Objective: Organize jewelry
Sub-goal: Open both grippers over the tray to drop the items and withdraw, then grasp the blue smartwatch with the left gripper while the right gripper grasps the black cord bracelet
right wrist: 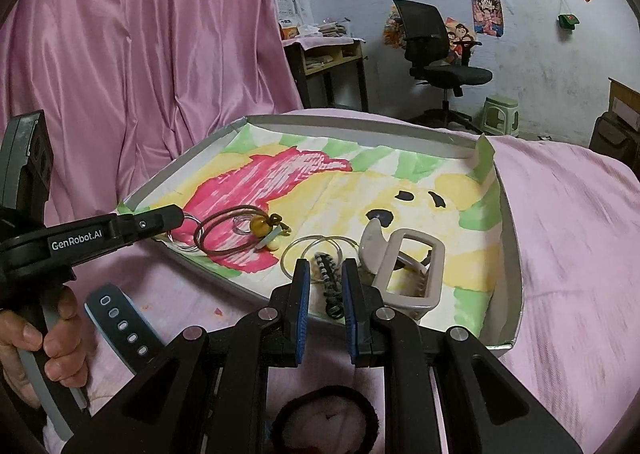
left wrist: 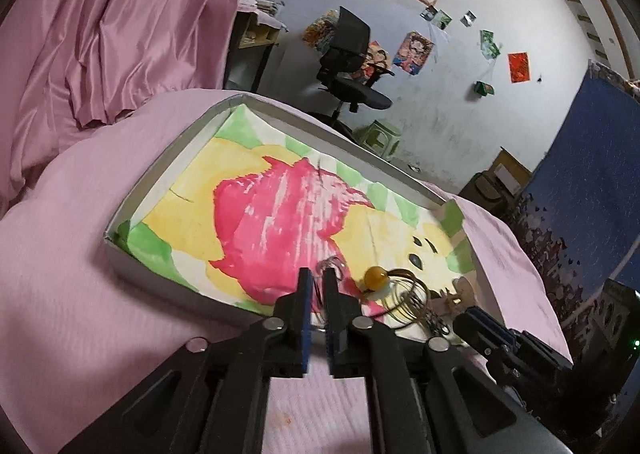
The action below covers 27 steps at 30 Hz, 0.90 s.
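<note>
While the left gripper (left wrist: 317,283) fingers pinch a metal ring (right wrist: 188,232) at the tray's (right wrist: 352,121) near-left edge, the right gripper (right wrist: 325,274) fingers sit narrowly apart around a black-and-white braided band (right wrist: 329,286), contact unclear. Cord bracelet (right wrist: 228,232), thin hoops (right wrist: 316,252), and hair clip (right wrist: 416,274) lie in the tray on the pink bed (right wrist: 568,214).

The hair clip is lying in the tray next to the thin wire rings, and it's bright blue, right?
Not quite. The hair clip does lie in the tray next to the thin wire rings, but it is a pale beige-grey, not bright blue. The right wrist view shows it clearly, just beyond the right gripper. The blue you may have noticed is the padding on that gripper's fingers.
</note>
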Each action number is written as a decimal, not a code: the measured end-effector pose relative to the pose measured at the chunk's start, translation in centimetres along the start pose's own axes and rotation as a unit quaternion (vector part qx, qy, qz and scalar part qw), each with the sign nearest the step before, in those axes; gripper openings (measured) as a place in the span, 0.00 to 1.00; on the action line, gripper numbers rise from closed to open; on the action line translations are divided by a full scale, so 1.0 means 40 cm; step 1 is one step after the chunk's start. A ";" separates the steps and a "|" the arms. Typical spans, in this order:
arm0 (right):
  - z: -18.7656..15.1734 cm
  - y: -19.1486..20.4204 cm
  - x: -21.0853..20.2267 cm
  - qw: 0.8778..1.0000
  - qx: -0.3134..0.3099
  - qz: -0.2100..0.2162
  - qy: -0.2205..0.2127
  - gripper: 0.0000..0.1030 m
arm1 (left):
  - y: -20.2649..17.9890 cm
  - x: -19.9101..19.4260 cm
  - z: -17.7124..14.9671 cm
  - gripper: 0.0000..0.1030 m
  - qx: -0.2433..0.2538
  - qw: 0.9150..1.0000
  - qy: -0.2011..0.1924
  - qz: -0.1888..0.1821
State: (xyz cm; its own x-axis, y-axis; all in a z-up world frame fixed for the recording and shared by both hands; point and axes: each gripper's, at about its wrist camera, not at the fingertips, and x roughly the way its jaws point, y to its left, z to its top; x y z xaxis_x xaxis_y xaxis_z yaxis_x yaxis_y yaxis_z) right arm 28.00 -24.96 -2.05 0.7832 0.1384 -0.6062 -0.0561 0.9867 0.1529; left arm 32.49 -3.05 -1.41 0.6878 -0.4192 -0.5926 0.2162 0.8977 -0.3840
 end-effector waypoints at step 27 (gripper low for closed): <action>-0.065 -0.010 -0.350 0.983 -0.001 -0.031 -0.183 0.86 | -0.112 -0.286 -0.109 0.99 0.100 0.986 -0.132 0.022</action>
State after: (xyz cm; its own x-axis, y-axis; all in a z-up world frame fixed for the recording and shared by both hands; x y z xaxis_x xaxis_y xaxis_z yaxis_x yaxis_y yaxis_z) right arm 15.46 -27.06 4.36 0.9551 0.0393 -0.2936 -0.0032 0.9925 0.1222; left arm 20.62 -2.86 4.03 0.8501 -0.3524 -0.3914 0.2959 0.9343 -0.1986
